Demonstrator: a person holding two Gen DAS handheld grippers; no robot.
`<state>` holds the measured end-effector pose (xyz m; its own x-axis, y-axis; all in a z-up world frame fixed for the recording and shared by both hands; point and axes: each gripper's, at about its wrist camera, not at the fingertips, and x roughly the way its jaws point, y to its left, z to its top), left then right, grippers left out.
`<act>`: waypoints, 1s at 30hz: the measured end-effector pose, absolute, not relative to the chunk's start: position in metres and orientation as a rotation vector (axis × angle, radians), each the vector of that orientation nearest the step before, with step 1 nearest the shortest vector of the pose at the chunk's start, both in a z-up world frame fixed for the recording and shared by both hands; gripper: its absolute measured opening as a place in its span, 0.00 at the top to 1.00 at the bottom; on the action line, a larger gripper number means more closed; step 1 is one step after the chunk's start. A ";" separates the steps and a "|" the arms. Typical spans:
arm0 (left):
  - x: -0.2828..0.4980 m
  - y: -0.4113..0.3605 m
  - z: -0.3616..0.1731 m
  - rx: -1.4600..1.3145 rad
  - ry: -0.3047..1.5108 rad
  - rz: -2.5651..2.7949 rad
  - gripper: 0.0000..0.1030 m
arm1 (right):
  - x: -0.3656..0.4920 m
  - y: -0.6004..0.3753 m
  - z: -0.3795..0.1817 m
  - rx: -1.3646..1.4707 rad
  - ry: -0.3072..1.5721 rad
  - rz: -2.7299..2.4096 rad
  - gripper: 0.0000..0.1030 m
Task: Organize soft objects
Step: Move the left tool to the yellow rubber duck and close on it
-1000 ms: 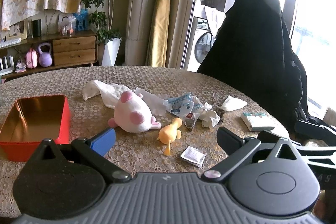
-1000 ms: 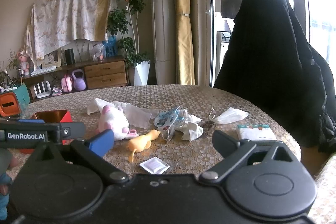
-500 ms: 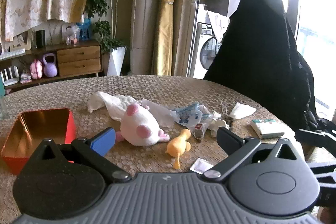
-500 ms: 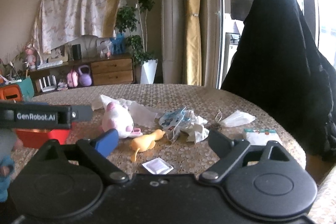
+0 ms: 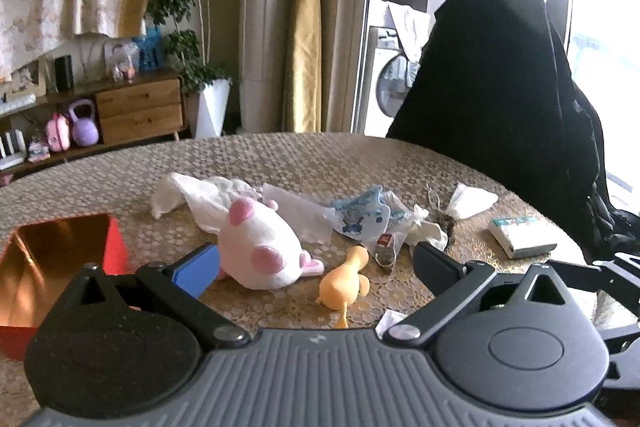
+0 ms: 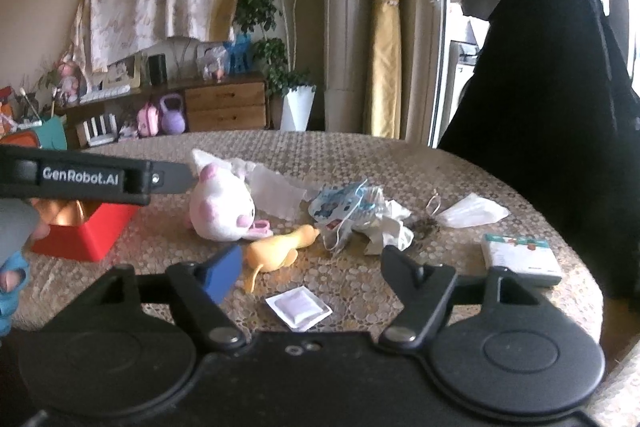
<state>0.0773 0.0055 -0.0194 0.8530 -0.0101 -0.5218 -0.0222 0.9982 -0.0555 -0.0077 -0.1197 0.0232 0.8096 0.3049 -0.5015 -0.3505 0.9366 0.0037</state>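
While both tongs hover apart and empty, the right gripper point(image 6: 310, 269), its jaws just narrowing, frames a white sachet point(image 6: 299, 307); the left gripper point(image 5: 316, 261) frames the yellow duck point(image 5: 345, 279), pink-eared plush point(image 5: 260, 247) at eleven o'clock.

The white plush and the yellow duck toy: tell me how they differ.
The white plush is bulky and rounded, white with pink patches; the yellow duck toy is slim, plain yellow-orange and clearly smaller. The plush lies nearer the red box; the duck lies nearer the small white sachet. Both lie untouched on the table.
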 end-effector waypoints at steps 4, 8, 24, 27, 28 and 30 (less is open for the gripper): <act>0.099 0.006 -0.040 -0.062 0.619 -0.021 0.00 | 0.007 -0.114 0.006 -0.136 0.572 0.402 0.27; 0.127 -0.002 -0.064 -0.043 0.672 -0.068 0.00 | 0.023 -0.107 -0.020 -0.198 0.643 0.456 0.31; 0.220 -0.038 -0.126 0.153 0.825 -0.147 0.40 | 0.082 -0.102 -0.078 -0.253 0.802 0.567 0.50; 0.227 -0.039 -0.134 0.168 0.845 -0.118 0.43 | 0.086 -0.102 -0.080 -0.254 0.794 0.572 0.49; 0.228 -0.038 -0.135 0.165 0.847 -0.115 0.45 | 0.086 -0.102 -0.080 -0.259 0.790 0.576 0.50; 0.229 -0.038 -0.136 0.157 0.851 -0.109 0.46 | 0.087 -0.102 -0.081 -0.262 0.784 0.580 0.51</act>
<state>0.2289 -0.0377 -0.1364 0.6544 -0.0328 -0.7554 0.1582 0.9829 0.0944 0.0871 -0.1020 -0.0809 0.5639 0.3920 -0.7269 -0.5802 0.8144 -0.0110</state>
